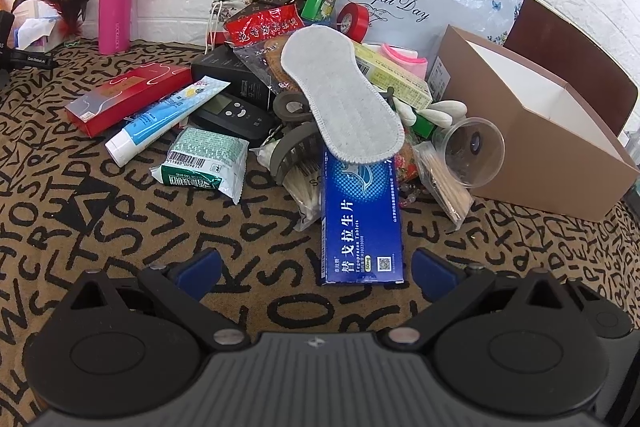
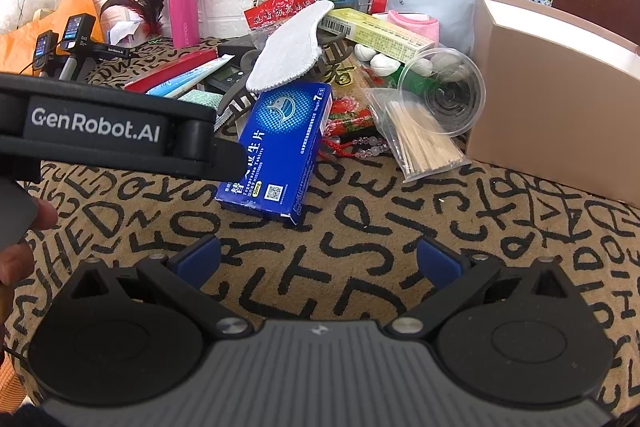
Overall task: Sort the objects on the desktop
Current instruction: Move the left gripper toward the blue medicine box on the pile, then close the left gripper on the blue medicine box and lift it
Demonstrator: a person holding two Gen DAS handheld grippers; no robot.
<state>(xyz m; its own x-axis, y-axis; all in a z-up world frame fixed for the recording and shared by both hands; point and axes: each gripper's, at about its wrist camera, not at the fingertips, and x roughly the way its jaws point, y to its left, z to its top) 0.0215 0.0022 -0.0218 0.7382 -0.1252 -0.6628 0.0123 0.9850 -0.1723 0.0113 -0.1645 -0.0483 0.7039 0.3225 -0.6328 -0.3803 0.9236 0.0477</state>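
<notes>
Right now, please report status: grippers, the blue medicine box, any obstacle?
Left gripper open, empty. Right gripper open, empty. Blue medicine box at pile's near edge, ungripped. Grey insole overlaps its far end.

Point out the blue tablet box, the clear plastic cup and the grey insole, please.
blue tablet box (image 1: 362,223): left wrist view, on its printed top face.
clear plastic cup (image 2: 444,93): right wrist view, on its side wall.
grey insole (image 1: 340,91): left wrist view, on its middle.
</notes>
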